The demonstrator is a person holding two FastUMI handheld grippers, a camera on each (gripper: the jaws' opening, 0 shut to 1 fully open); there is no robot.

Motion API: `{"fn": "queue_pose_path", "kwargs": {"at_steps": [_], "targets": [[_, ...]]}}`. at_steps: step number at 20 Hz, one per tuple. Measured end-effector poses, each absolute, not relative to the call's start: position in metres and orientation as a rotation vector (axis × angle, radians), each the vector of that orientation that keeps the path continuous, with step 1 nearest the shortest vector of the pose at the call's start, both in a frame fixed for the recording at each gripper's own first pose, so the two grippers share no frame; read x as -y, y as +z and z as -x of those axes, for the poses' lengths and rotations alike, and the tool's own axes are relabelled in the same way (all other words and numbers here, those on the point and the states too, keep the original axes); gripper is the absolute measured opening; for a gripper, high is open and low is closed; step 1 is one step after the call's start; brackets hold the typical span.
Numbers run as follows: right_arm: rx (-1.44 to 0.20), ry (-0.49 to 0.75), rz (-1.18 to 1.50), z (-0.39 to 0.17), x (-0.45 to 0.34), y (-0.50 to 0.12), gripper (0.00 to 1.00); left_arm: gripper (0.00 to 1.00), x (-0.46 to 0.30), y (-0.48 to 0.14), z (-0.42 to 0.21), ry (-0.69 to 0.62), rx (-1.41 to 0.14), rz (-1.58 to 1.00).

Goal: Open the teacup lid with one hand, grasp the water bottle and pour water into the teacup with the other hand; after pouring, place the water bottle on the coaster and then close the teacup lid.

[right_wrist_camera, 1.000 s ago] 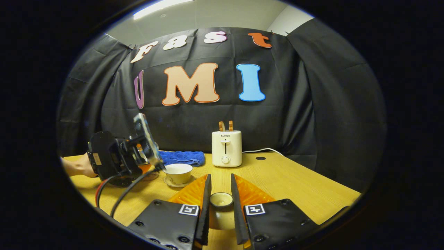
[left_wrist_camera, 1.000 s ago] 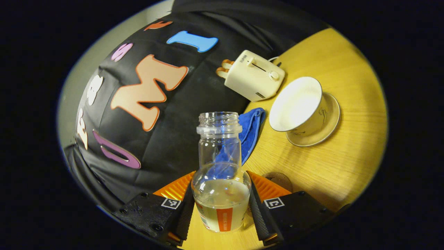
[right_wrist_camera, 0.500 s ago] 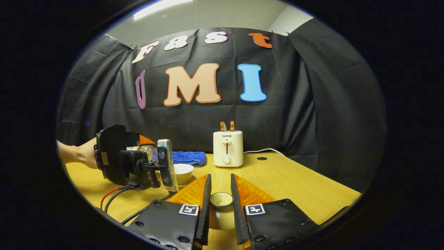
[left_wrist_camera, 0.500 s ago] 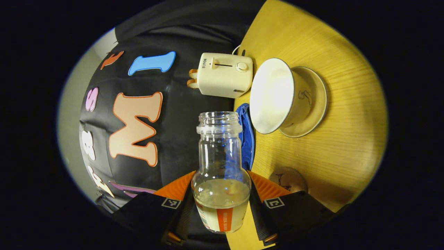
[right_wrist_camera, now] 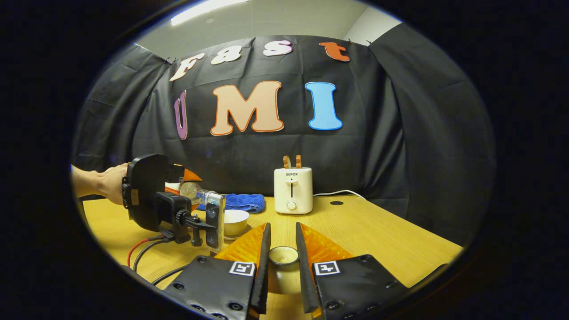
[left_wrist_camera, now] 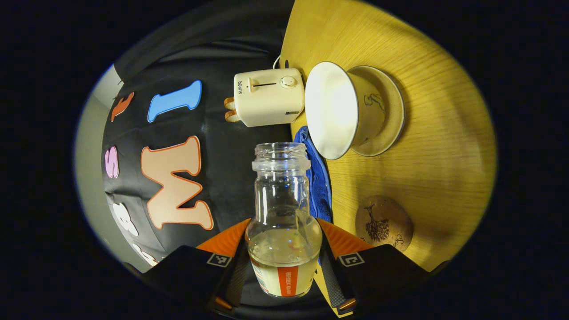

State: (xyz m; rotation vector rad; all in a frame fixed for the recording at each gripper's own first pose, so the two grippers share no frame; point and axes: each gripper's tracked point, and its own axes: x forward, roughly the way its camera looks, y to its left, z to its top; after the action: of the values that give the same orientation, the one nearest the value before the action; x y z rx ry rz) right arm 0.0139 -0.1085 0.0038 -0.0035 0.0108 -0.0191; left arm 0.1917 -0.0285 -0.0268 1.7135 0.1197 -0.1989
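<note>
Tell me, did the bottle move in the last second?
Yes. In the right gripper view the water bottle has tipped over sideways, mouth toward the teacup; against the toaster, the left gripper rolled and rose.

Hiding the lower sides of the water bottle (left_wrist_camera: 283,222) behind the left gripper (left_wrist_camera: 283,258) fingers. Covering the near side of the teacup (right_wrist_camera: 234,221) and most of its saucer (right_wrist_camera: 242,233) with the gripper rig. Concealing most of the teacup lid (right_wrist_camera: 283,266) between the right gripper (right_wrist_camera: 282,266) fingers.
</note>
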Motion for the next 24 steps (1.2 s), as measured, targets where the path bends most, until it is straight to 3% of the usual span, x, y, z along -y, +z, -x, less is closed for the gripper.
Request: {"fn": "queue_pose_path", "kwargs": {"at_steps": [24], "targets": [[-0.01,-0.018,0.005,-0.014,0.108,0.005,0.34,0.71,0.042,0.001,-0.188,-0.19,-0.034,-2.125]]}}
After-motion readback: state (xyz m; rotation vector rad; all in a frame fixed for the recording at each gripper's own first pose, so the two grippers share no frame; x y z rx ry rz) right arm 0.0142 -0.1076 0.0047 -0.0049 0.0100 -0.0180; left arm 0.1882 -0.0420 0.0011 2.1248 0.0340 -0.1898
